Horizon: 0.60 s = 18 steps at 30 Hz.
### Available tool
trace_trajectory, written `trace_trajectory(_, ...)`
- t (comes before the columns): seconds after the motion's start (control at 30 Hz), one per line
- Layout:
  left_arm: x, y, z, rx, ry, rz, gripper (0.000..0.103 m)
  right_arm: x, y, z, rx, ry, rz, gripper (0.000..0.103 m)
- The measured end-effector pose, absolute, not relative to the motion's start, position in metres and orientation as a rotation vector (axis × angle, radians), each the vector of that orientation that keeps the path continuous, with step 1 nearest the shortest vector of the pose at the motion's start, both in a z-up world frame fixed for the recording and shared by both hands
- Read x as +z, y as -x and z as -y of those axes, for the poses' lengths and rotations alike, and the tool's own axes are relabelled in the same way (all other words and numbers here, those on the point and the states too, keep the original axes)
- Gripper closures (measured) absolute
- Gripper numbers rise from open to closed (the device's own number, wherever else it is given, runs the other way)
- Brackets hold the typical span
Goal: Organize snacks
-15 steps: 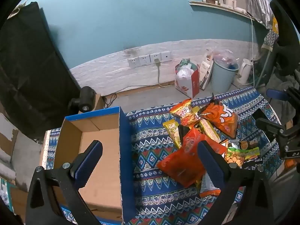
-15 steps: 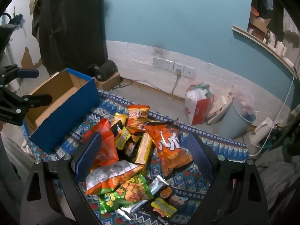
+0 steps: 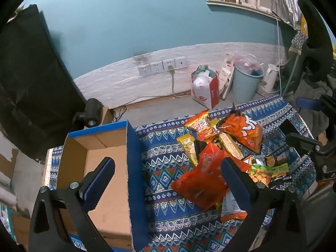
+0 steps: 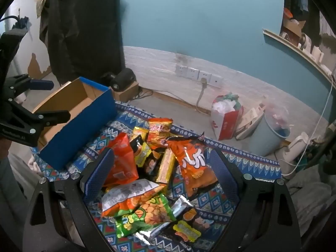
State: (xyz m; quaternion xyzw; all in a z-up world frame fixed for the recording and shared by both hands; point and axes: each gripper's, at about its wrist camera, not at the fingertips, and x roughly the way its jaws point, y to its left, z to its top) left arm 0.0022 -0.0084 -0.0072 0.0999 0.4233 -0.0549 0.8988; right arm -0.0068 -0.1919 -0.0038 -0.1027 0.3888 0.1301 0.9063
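Observation:
A pile of snack packets lies on a patterned blue cloth [image 3: 166, 161]. It holds a red-orange bag [image 3: 201, 180] [image 4: 120, 159], a big orange puffs bag [image 3: 245, 132] [image 4: 192, 159], a green peanut bag [image 4: 145, 214] and a yellow bar [image 3: 188, 147]. An open blue cardboard box [image 3: 132, 168] [image 4: 79, 134] stands left of the pile. My left gripper [image 3: 166, 180] is open and empty, straddling the box wall and the red-orange bag. My right gripper [image 4: 161, 174] is open and empty above the pile.
Beyond the cloth's far edge is bare floor with a red-white paper bag [image 3: 204, 90], a pale blue bin [image 3: 245, 86] and a white kettle [image 3: 269, 79]. A black projector [image 3: 90, 115] sits on a carton behind the box. Wall sockets [image 3: 161, 67] are on the white skirting.
Both grippers have barely moved. The snacks and the box lie as before.

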Motion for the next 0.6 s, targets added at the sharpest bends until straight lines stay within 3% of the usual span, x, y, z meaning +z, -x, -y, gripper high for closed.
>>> trace_trajectory(0.6,-0.0087,-0.0011,0.0118,-0.120,-0.210,-0.879,0.001,-0.0030,0.0077,0.1921,0.269,0.199,-0.807,0.013)
